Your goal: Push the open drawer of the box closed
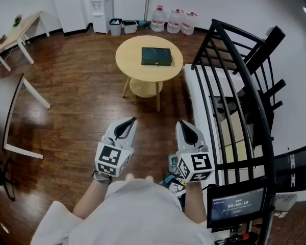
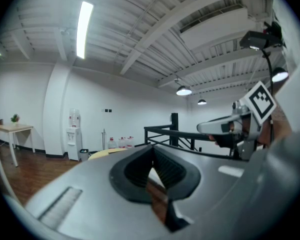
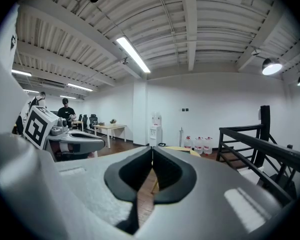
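Two grippers are held out side by side low in the head view, above the wooden floor, both pointing toward a round, pale tabletop. The left gripper has its jaws pressed together with nothing between them; in the left gripper view its dark pads meet in a thin seam. The right gripper is closed and empty in the same way, its pads touching along their length in the right gripper view. The box, dark green and flat, lies near the middle of the tabletop, well apart from both grippers and straight ahead of them. From this far off I cannot tell whether its drawer stands out or sits flush. Beyond the tabletop, three water jugs stand in a row against the white wall, with a water dispenser further left. A black railing curves down the right side of the head view, and a small screen is fixed near its lower end, just beside the person's right arm.
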### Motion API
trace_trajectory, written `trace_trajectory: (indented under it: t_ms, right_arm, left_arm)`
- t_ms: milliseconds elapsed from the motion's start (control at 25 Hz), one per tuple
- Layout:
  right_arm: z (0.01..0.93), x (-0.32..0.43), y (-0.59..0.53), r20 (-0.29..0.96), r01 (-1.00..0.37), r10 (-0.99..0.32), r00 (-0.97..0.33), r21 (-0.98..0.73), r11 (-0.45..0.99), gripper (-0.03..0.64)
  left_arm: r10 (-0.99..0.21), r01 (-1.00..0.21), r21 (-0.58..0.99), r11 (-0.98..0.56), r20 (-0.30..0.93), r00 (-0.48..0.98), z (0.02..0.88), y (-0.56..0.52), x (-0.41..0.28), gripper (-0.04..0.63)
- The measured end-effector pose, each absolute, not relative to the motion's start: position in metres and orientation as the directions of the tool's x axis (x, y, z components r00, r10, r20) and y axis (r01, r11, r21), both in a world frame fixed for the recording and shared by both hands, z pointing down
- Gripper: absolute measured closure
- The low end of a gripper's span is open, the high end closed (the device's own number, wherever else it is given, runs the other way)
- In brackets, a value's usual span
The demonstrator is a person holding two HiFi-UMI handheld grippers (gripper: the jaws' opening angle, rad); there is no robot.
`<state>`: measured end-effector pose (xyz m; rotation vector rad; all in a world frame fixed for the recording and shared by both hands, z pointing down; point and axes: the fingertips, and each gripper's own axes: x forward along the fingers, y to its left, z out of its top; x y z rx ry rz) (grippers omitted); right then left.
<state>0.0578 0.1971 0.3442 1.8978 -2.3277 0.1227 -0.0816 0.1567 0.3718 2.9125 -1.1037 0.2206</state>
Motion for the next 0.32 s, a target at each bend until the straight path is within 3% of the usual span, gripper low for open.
trace_trajectory:
  t_ms: [320]
  right_arm:
    - [0.349,0.047,0.202,0.148,-0.979,-0.97,-0.194,0.029,0.2,0.613]
  left_arm:
    - [-0.655,-0.657,-0.028,-0.753,0.131,0.745,0.379,0.162,-0.089,0.588]
